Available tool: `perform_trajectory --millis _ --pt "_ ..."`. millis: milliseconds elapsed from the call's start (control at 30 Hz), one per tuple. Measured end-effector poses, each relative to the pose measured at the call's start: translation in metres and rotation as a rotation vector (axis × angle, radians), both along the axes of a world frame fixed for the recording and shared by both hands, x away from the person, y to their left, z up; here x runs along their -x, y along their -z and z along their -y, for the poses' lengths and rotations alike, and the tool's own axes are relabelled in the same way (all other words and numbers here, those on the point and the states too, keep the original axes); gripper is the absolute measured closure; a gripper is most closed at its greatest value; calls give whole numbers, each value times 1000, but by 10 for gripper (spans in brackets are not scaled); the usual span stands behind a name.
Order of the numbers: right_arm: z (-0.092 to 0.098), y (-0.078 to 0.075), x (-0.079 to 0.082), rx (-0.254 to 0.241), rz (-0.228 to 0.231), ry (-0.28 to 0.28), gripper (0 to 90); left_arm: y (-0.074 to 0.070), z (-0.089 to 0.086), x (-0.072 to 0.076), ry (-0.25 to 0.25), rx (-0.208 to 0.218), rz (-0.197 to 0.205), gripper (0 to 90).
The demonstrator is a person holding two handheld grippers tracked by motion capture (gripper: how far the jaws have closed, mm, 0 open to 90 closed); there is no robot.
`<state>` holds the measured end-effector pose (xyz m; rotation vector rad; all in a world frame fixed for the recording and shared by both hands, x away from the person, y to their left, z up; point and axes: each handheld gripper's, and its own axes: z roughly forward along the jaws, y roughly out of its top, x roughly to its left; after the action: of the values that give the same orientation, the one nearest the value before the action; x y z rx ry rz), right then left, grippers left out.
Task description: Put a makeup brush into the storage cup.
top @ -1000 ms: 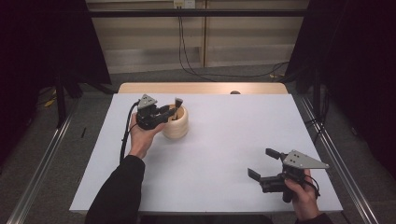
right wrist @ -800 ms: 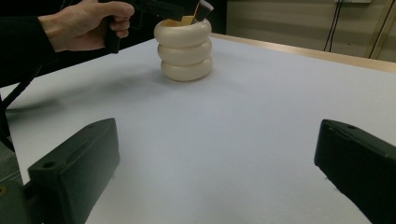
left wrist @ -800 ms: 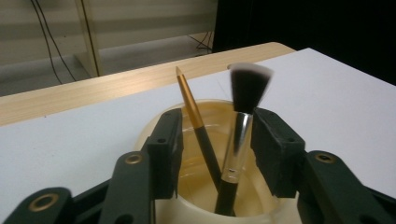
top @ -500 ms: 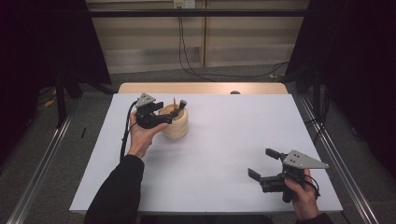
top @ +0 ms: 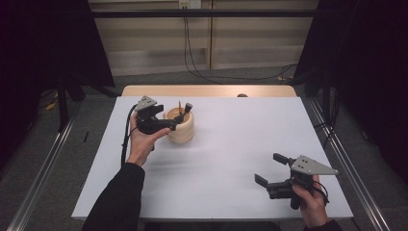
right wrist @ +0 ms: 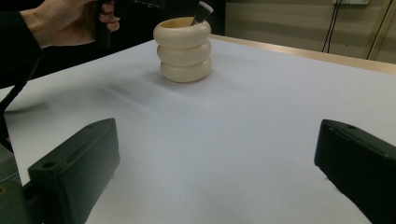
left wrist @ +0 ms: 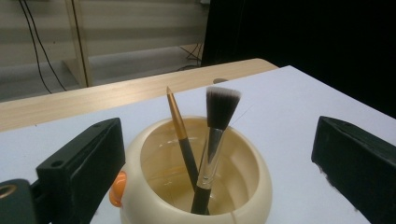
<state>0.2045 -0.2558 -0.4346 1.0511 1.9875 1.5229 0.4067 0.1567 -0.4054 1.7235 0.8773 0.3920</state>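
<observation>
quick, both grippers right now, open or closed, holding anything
Left gripper: open, jaws either side of the cream ringed ceramic holder, gripping nothing.
Right gripper: open, empty, over the white table.

Only the cream holder with two brushes interrupts the white table.

A white sheet covers most of a wooden table, whose bare edge shows as a strip in the upper middle of the frame. Black cables hang down the pale back wall at top centre. Dark curtains flank both upper corners. Metal rails run along the lower left and right.
</observation>
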Motion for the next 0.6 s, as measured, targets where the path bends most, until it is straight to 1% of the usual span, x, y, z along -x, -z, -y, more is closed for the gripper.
perform_trajectory --millis 33,67,100,267,300,333,367,400,500,533,567,600 --pt "0 0 0 0 0 1 0 -2 1 2 -10 -2 2 24" --pt "0 0 0 0 1 2 0 -4 -1 4 5 -9 16 24" --pt "0 0 0 0 -3 5 0 -5 -1 5 6 -12 21 24" --pt "2 0 1 6 1 13 0 -7 -4 15 14 -35 32 27" --pt "1 0 1 7 5 19 0 -8 -5 16 19 -46 34 26" --pt "1 0 1 6 4 23 0 -7 -5 18 12 -29 29 23" --pt "1 0 1 7 5 23 0 -7 -6 20 3 -40 24 23" --pt "1 0 1 8 6 24 0 -7 -6 22 -5 -31 32 23" --pt "2 -1 1 6 6 28 0 -7 -8 29 -22 -48 48 23" --pt "2 0 1 6 7 30 0 -7 -9 30 -21 -29 35 26" --pt "2 0 1 5 7 29 0 -8 -11 30 -7 -14 21 28" --pt "3 -1 2 4 8 33 0 -9 -12 31 -8 -11 23 27"
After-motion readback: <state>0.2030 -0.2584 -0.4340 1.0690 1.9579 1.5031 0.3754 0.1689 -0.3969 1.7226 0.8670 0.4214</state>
